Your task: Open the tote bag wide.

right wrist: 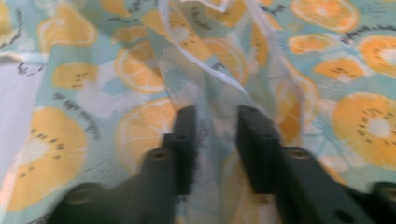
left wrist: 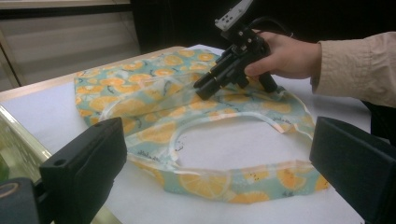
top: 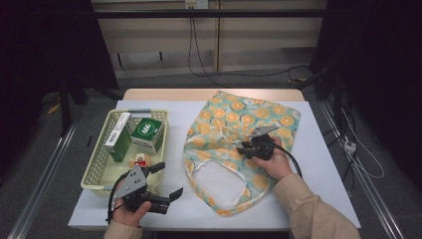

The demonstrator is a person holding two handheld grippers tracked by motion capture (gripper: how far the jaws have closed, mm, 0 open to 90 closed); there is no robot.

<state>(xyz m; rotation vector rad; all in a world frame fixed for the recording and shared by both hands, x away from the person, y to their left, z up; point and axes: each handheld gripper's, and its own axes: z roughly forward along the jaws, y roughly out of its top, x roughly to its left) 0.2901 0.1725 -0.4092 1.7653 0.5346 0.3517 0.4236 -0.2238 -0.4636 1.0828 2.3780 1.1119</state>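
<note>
Lying flat across the middle and right of the white-covered table [top: 318, 164]: one cloth tote bag [top: 239, 134], pale teal with an orange-slice print, its looped handles toward the person's side and the table surface showing through the loop. Right gripper [top: 245, 148], held in the person's right hand [top: 272, 162], tips down on the bag's upper fabric; in the right gripper view its jaws stand a little apart with a raised fold of the printed cloth running between them, though whether they actually pinch it cannot be told. Left gripper [top: 168, 180], held in the left hand [top: 128, 211] near the table's front left edge, jaws spread wide and holding nothing, pointing toward the bag's handle. Pale yellow-green plastic basket [top: 97, 164] at the table's left, containing a green and white box [top: 148, 133], a taller white and green carton [top: 118, 137], and a small round item too indistinct to identify.
</note>
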